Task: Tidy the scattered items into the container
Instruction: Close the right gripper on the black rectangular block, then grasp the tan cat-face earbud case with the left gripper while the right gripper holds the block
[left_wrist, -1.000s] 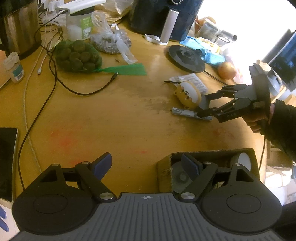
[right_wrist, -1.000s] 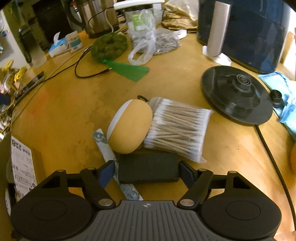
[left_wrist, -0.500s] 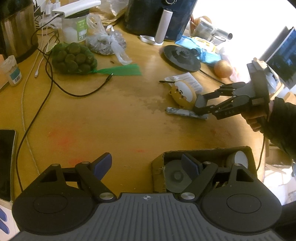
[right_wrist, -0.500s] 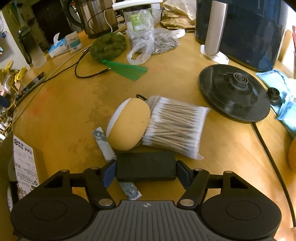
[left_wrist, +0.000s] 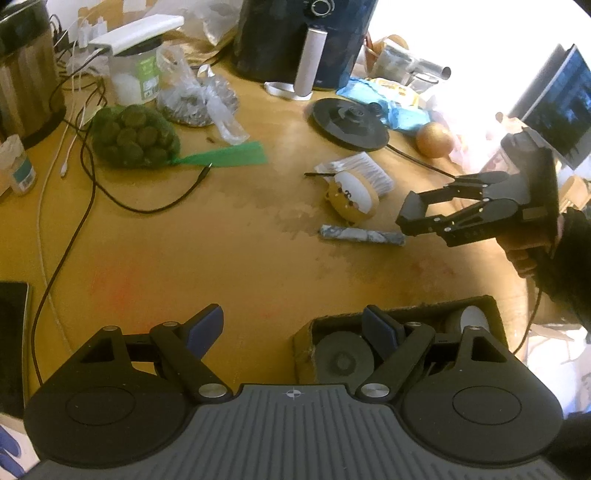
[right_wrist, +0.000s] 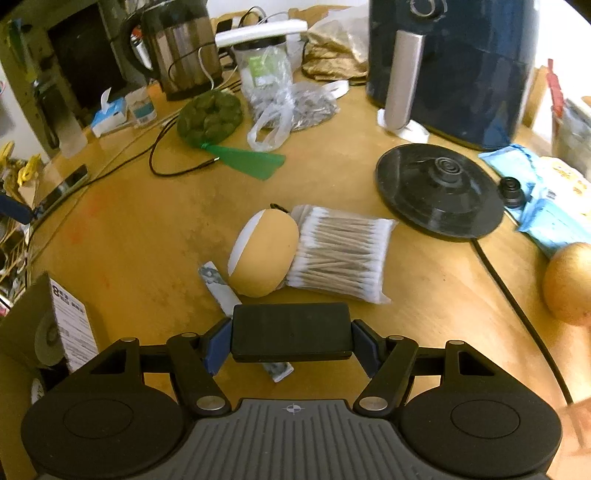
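Observation:
My right gripper (right_wrist: 291, 349) is shut on a flat black box (right_wrist: 291, 336) and holds it above the table; it also shows in the left wrist view (left_wrist: 413, 214). Beyond it lie a yellow plush toy (right_wrist: 263, 258), a pack of cotton swabs (right_wrist: 341, 253) and a grey wrapped stick (right_wrist: 218, 286). The plush (left_wrist: 351, 197) and the stick (left_wrist: 362, 235) show in the left wrist view too. My left gripper (left_wrist: 291, 332) is open and empty over the cardboard container (left_wrist: 402, 314), which holds a grey disc (left_wrist: 341, 360) and a white item (left_wrist: 472, 317).
A black kettle base (right_wrist: 439, 195), an onion (right_wrist: 569, 284), blue packets (right_wrist: 550, 221), a dark blue air fryer (right_wrist: 454, 66), a green net bag (right_wrist: 208, 118), plastic bags, a kettle (right_wrist: 181, 48) and black cables (left_wrist: 74, 229) crowd the wooden table. A phone (left_wrist: 13, 347) lies at the left edge.
My right gripper closed on the black box and lifted it up and back off the table. The left gripper stayed over the container.

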